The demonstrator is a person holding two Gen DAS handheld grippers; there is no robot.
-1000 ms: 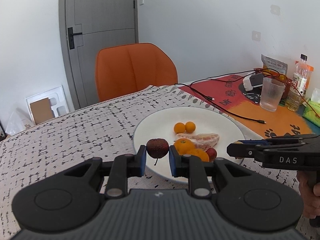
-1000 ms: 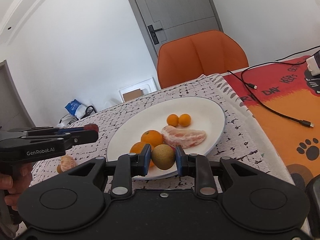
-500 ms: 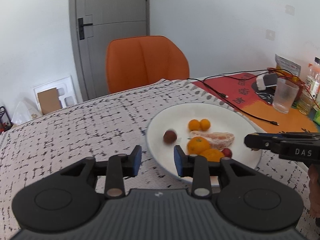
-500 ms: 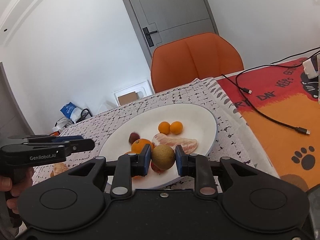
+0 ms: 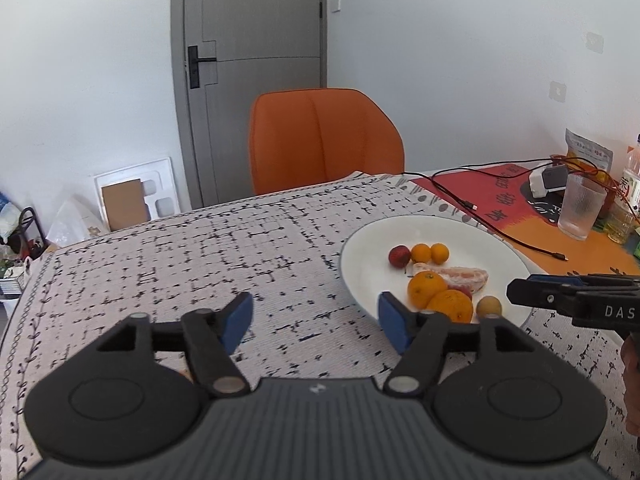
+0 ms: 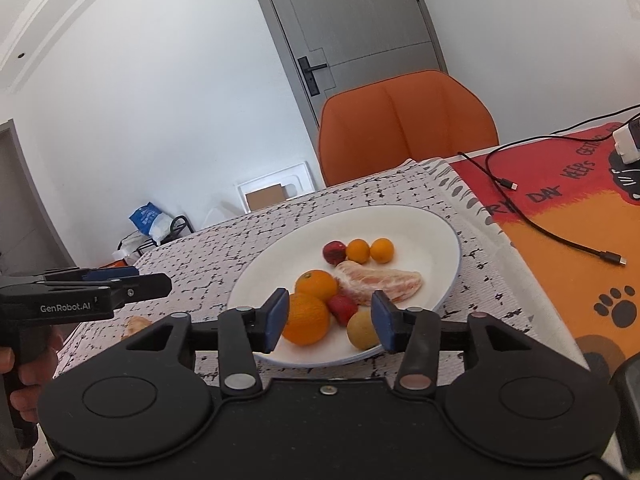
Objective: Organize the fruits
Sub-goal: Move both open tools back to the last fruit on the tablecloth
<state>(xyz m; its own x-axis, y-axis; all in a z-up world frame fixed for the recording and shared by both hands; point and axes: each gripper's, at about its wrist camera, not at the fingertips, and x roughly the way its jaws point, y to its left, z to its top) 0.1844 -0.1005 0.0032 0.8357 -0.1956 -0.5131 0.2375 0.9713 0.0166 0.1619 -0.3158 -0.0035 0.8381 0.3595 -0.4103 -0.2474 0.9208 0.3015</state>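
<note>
Opening w/ nothing pinched, left claw point(image 5: 316, 322) off plate point(image 5: 360, 276) rim, right claw point(image 6: 329, 322) over near rim.

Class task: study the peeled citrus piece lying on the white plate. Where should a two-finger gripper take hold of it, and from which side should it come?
Grip the peeled citrus piece across its narrow width near the thick middle, coming from above. It lies flat on the plate, long and tapering, with an orange and a red fruit crowding its near side, so a low approach looks blocked. Probably squeeze lightly.
</note>
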